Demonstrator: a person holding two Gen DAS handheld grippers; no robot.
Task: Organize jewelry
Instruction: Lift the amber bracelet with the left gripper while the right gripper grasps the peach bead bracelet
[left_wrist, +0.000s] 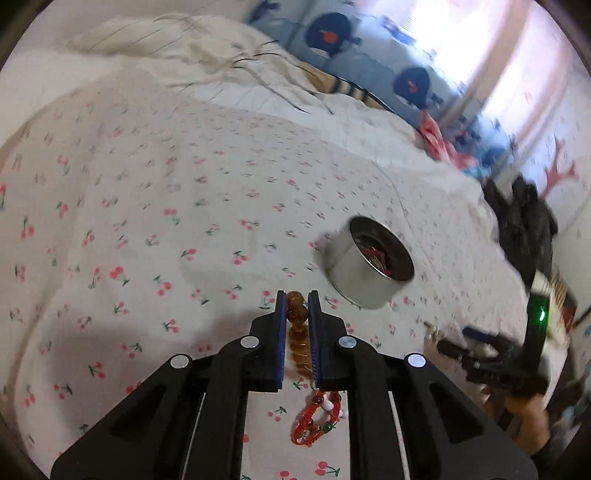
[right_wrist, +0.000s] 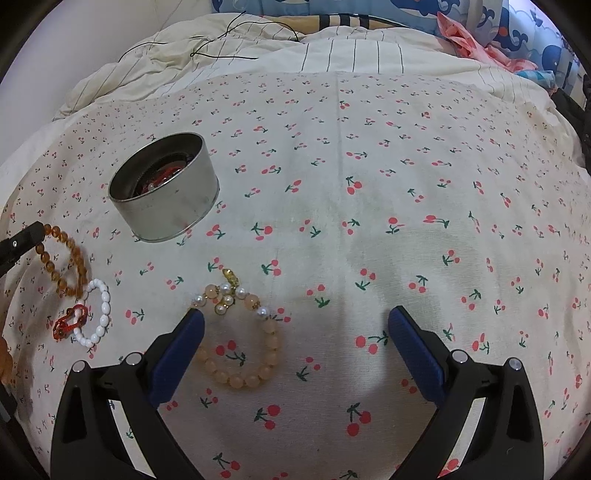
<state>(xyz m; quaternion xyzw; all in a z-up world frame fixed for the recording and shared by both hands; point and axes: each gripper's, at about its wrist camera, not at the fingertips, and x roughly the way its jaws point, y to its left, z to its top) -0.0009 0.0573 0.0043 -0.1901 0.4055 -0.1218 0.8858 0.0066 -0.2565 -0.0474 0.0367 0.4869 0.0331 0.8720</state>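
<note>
Amber bracelet (left_wrist: 297, 321) sits pinched in the left hand-held gripper (left_wrist: 297, 299); only the right view shows the wide-open right hand-held gripper (right_wrist: 295, 317).

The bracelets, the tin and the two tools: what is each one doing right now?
Left tool: shut on the amber bracelet.
Amber bracelet: pinched at one end, the rest hanging down to the sheet.
Right tool: open, holding nothing.
Peach bracelet: lying flat on the sheet, just by the right tool's left finger.
White bracelet: lying flat.
Red bracelet: lying beside the white one.
Tin: upright, no lid, jewelry inside.
</note>
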